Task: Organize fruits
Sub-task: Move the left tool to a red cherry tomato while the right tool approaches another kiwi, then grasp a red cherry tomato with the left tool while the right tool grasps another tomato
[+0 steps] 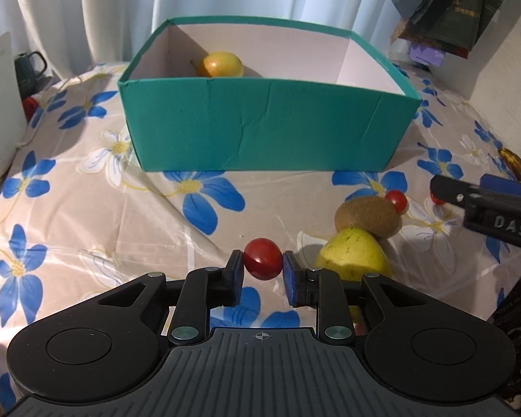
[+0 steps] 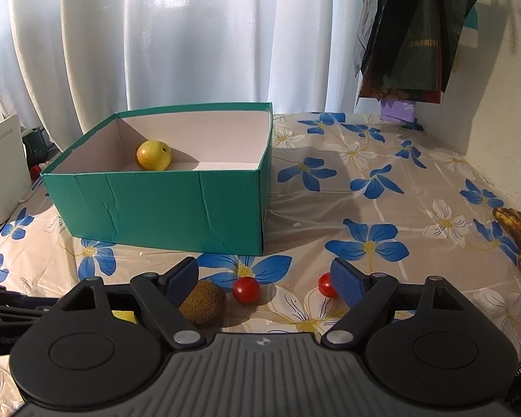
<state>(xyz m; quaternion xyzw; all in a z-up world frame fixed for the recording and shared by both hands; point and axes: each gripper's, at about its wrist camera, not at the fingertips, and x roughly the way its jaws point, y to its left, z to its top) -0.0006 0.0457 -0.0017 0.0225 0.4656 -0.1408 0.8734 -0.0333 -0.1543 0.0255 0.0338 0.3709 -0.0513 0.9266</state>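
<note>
My left gripper (image 1: 263, 267) is shut on a red cherry tomato (image 1: 262, 258), held just in front of the teal box (image 1: 267, 128). A yellow pear (image 1: 222, 64) lies inside the box, also in the right wrist view (image 2: 154, 155). On the cloth to the right lie a kiwi (image 1: 367, 216), a second yellow pear (image 1: 352, 255) and two more cherry tomatoes (image 1: 396, 200) (image 2: 246, 289) (image 2: 326, 285). My right gripper (image 2: 264, 274) is open and empty above the kiwi (image 2: 202, 301) and tomatoes; it shows at the right edge of the left wrist view (image 1: 482, 201).
A browned banana (image 2: 519, 239) lies at the table's right edge. A white appliance (image 2: 1, 170) and dark mug (image 1: 29, 67) stand left of the box. Dark bags (image 2: 416, 31) hang at the back right by the wall. Curtains hang behind the flowered tablecloth (image 2: 364, 187).
</note>
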